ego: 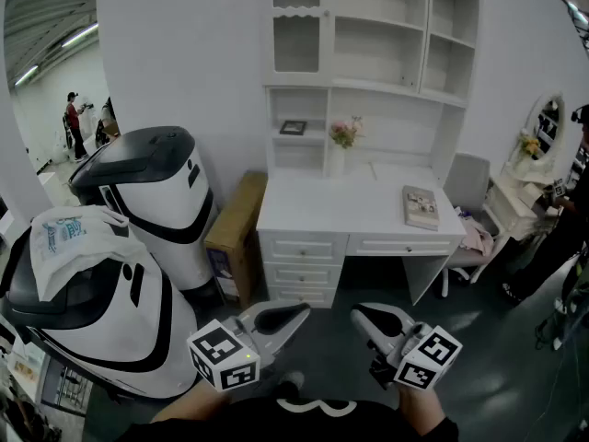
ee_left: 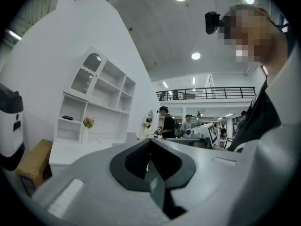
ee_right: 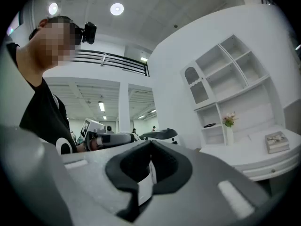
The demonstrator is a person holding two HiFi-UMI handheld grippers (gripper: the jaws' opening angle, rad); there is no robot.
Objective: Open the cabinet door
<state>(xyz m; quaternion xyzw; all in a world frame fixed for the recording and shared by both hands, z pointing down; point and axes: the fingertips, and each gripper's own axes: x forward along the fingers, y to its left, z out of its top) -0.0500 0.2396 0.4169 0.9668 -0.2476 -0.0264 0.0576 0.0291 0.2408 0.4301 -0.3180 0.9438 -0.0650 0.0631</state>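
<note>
L gripper (ego: 300, 311) & R gripper (ego: 361, 314) are held low, jaws closed on nothing, since cabinet door (ego: 296, 28) at 12 o'clock is judged far off.

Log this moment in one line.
left gripper: shut, empty | right gripper: shut, empty | cabinet door: closed, not yet reached
</note>
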